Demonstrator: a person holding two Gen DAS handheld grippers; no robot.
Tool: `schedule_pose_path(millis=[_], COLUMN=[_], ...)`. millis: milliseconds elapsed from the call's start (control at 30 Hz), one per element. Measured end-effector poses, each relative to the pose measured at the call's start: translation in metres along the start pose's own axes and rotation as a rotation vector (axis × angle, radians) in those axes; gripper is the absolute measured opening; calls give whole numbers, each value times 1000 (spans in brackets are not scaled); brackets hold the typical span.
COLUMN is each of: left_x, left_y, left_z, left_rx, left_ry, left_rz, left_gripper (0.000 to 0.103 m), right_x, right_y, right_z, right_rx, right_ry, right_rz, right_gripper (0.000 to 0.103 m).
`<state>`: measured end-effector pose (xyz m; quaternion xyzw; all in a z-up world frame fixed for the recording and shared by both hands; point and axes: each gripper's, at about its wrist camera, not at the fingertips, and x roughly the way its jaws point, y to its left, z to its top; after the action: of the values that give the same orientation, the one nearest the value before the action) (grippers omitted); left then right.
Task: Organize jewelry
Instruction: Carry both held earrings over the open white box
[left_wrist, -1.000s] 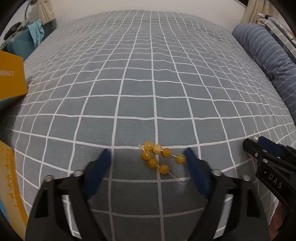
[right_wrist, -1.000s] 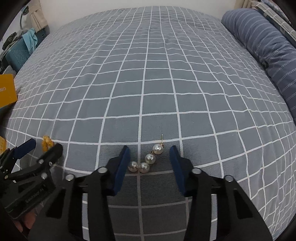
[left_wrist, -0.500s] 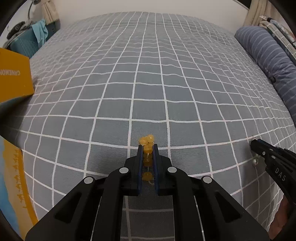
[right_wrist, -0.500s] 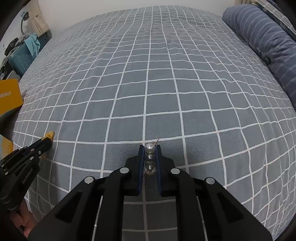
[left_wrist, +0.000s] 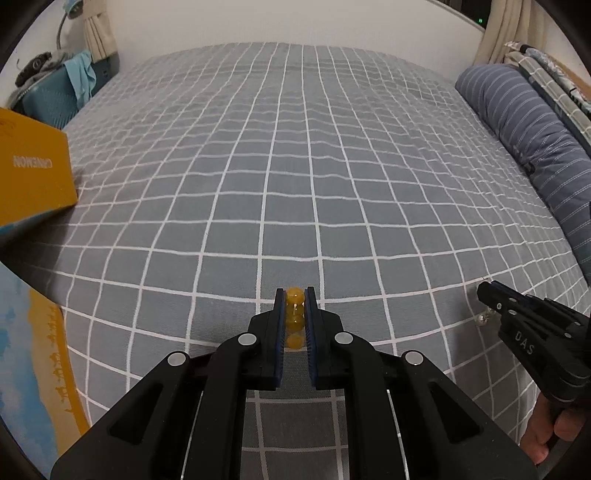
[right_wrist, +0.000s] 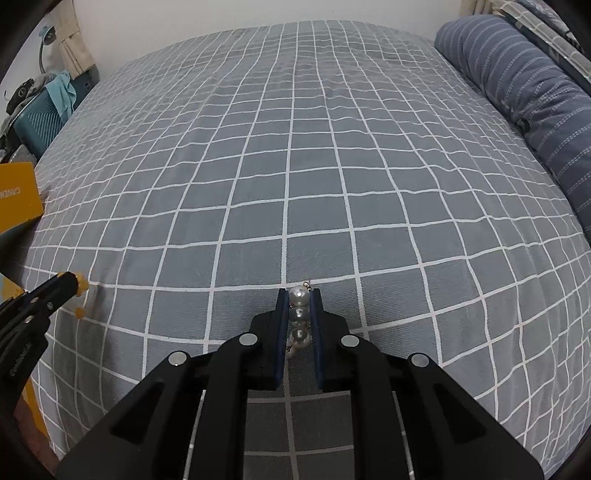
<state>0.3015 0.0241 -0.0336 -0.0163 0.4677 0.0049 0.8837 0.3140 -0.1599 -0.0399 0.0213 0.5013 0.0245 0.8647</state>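
Observation:
My left gripper (left_wrist: 295, 295) is shut on a string of amber beads (left_wrist: 295, 317), held a little above the grey checked bedspread (left_wrist: 295, 166). My right gripper (right_wrist: 299, 297) is shut on a pearl earring (right_wrist: 298, 314) with a thin gold pin at its tip. In the left wrist view the right gripper (left_wrist: 487, 295) shows at the right edge with a pearl (left_wrist: 482, 320) hanging under it. In the right wrist view the left gripper (right_wrist: 70, 282) shows at the left edge with amber beads (right_wrist: 82, 291) at its tip.
An orange box (left_wrist: 33, 173) lies at the bed's left edge, also in the right wrist view (right_wrist: 16, 195). A striped blue pillow (left_wrist: 524, 122) lies along the right side. A teal suitcase (right_wrist: 40, 118) with cloth stands beyond the bed's far left corner.
Both grippers closed, the left on the amber beads and the right on the pearl earring, and both have lifted their jewelry slightly off the bedspread.

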Motion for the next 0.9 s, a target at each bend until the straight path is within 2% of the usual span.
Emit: schedule_pose_path(millis=[367, 900], left_x=[-22, -90], left_y=[1, 12], left_z=[-5, -14], left_rx=[7, 7], left_ry=[-19, -88], left_rz=[-3, -10], left_gripper=[9, 9], right_x=[-29, -87], right_y=[3, 29], right_z=[-1, -10], right_rx=[7, -16], right_ry=[-47, -109], right_rz=[-3, 3], right_gripper=[11, 11])
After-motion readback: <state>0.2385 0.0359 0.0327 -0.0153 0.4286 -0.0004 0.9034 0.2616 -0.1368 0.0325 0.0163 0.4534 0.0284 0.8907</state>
